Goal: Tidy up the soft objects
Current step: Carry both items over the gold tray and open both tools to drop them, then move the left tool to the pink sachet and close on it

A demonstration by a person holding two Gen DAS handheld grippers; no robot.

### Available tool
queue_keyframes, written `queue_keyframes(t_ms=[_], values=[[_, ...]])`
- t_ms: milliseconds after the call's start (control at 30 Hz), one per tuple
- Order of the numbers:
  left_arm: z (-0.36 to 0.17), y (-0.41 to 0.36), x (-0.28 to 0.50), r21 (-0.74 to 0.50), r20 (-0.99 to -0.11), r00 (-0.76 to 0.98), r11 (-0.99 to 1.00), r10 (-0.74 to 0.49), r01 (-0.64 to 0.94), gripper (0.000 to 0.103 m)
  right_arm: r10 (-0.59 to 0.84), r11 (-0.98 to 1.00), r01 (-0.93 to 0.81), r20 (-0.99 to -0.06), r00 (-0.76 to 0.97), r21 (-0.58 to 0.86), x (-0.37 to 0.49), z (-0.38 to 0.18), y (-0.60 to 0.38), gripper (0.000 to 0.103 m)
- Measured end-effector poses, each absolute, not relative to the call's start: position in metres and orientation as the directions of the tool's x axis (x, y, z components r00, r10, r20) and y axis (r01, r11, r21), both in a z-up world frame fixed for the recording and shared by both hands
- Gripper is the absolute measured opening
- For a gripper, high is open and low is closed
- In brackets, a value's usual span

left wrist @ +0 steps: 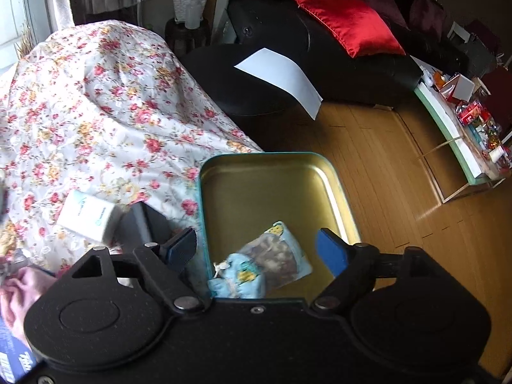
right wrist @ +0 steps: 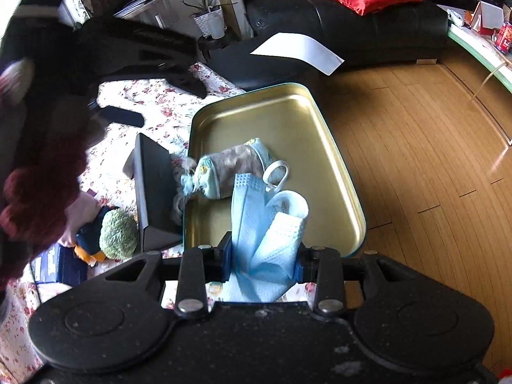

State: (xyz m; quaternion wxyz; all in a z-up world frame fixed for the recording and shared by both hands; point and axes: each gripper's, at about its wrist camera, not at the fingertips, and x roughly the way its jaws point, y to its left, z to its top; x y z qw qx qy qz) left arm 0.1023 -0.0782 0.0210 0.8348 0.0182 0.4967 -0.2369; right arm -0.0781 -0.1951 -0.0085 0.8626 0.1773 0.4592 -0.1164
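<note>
An open gold-lined tin (left wrist: 265, 188) with a teal rim sits at the edge of the floral-covered table; it also shows in the right wrist view (right wrist: 288, 118). A small blue and brown drawstring pouch (left wrist: 272, 259) lies inside it, seen too in the right wrist view (right wrist: 230, 166). My left gripper (left wrist: 256, 249) is open above the pouch, holding nothing. My right gripper (right wrist: 262, 259) is shut on a crumpled light blue face mask (right wrist: 265, 227) and holds it over the tin's near edge.
A white box (left wrist: 88, 219) and a dark box (right wrist: 153, 192) lie on the floral cloth (left wrist: 96, 112). A green plush toy (right wrist: 118, 233) sits at the left. A black sofa (left wrist: 320, 48) with a red cushion (left wrist: 352, 22), wooden floor and a cluttered glass table (left wrist: 464, 128) lie beyond.
</note>
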Motion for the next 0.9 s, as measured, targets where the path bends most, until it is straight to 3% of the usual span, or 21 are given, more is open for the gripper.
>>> queue_keyframes(t_ms=[100,433,567,900], values=[[0.024,-0.063,0.093,-0.184,-0.833,0.421,0.896,-0.360,0.404,0.088,-0.053,0.911,0.368,-0.833,0.550,0.185,-0.070,-0.010,-0.197,0.035],[0.022,-0.004,0.058,-0.153,-0.841,0.433,0.910,-0.325,0.385,0.089,-0.072,0.911,0.370,-0.812,0.579,0.182,-0.051,-0.004,-0.205,0.037],[0.018,0.015,0.042,-0.130,-0.853,0.429,0.917,-0.297,0.377,0.091,-0.096,0.910,0.378,-0.800,0.592,0.170,-0.046,-0.001,-0.206,0.065],[0.012,0.070,0.004,-0.080,-0.838,0.493,0.946,-0.235,0.314,0.099,-0.169,0.913,0.395,-0.791,0.588,0.098,-0.066,0.004,-0.197,0.091]])
